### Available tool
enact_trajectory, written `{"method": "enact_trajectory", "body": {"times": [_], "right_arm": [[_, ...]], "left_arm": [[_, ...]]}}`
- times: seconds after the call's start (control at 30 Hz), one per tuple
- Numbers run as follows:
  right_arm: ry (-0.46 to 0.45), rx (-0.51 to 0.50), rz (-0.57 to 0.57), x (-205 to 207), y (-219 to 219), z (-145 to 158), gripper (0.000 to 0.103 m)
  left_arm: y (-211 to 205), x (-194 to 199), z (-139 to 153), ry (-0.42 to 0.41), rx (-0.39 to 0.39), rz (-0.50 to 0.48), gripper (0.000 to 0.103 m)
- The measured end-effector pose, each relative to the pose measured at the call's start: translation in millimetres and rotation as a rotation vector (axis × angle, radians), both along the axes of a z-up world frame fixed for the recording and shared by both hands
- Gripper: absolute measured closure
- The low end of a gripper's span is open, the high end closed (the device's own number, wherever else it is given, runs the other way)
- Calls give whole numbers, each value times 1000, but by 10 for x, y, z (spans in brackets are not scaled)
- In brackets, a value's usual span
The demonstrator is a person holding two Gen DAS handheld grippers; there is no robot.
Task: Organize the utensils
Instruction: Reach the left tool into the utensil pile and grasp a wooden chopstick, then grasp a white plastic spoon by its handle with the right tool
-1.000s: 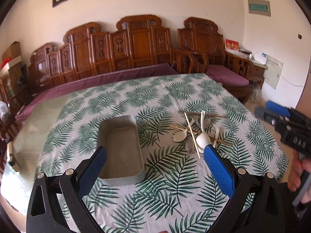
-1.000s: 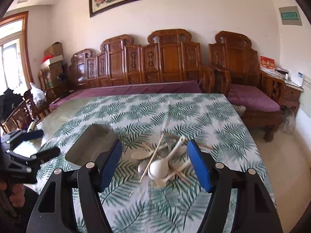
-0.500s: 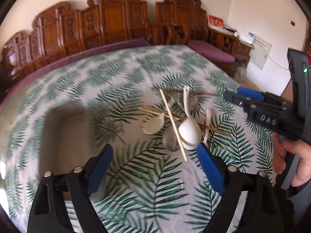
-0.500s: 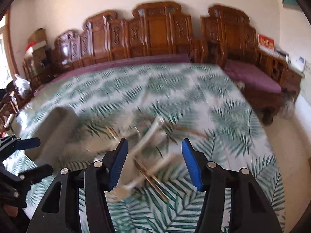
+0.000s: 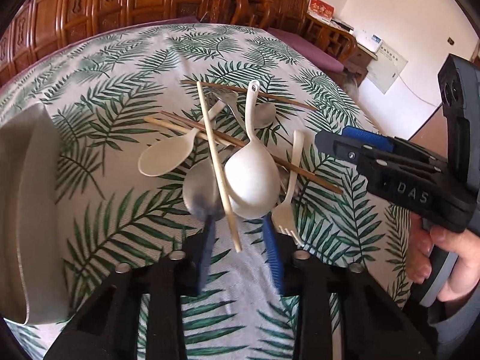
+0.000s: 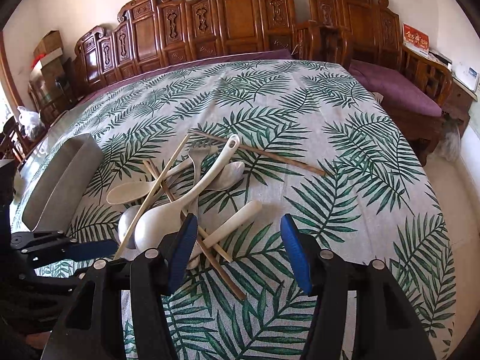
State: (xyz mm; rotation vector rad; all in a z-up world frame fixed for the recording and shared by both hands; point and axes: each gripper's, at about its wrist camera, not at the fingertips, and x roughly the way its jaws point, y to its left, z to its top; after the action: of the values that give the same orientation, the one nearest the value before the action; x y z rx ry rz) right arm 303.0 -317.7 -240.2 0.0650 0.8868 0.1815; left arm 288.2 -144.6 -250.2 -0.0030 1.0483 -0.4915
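A pile of utensils lies on the leaf-print tablecloth: a white ladle spoon (image 5: 252, 186) (image 6: 162, 225), a cream rice spoon (image 5: 168, 156), a metal spoon (image 5: 199, 192), a cream fork (image 5: 288, 210), a pale chopstick (image 5: 217, 165) and brown chopsticks (image 5: 288, 165). My left gripper (image 5: 240, 228) hovers low over the near edge of the pile. Its jaws are closing, with the pale chopstick's near end between them and the pads apart from it. My right gripper (image 6: 240, 240) stands open over the fork handle (image 6: 237, 222) and the crossed brown chopsticks (image 6: 210, 249).
A grey metal tray (image 5: 27, 210) (image 6: 60, 186) sits left of the pile. Carved wooden benches with purple cushions (image 6: 390, 87) ring the table's far and right sides. The right gripper (image 5: 345, 141) reaches in from the right in the left wrist view, held by a hand (image 5: 444, 258).
Both grippers have come down and tilted toward the utensil pile, which now fills the views. The left jaws have narrowed a lot. The right jaws narrowed slightly, then held.
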Motion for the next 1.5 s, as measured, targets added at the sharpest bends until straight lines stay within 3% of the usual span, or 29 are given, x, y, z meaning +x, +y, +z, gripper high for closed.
{"method": "enact_trajectory", "body": {"times": [0.17,0.3,0.53,0.73,1.03,1.23,1.5], "right_arm": [[25,4,1,37,12,-60,43],[57,28,-13,101,-6,-141,43],[122,87,-23,235,55,-303,53],[122,34,-70,310,93,-295,65],[45,94,-39,195,-97,-72,65],[52,77,67,149,62,-100,66],[44,116,86,260,371,-83,66]], "left_arm": [[35,29,0,-1,-15,28,98],[127,-15,67,-17,-24,45,99],[269,-43,200,-56,-35,72,99],[367,-46,251,-68,-46,85,99],[485,-63,305,-79,-55,92,99],[512,-76,324,-84,-58,92,99],[524,-91,365,-98,-53,96,99]]}}
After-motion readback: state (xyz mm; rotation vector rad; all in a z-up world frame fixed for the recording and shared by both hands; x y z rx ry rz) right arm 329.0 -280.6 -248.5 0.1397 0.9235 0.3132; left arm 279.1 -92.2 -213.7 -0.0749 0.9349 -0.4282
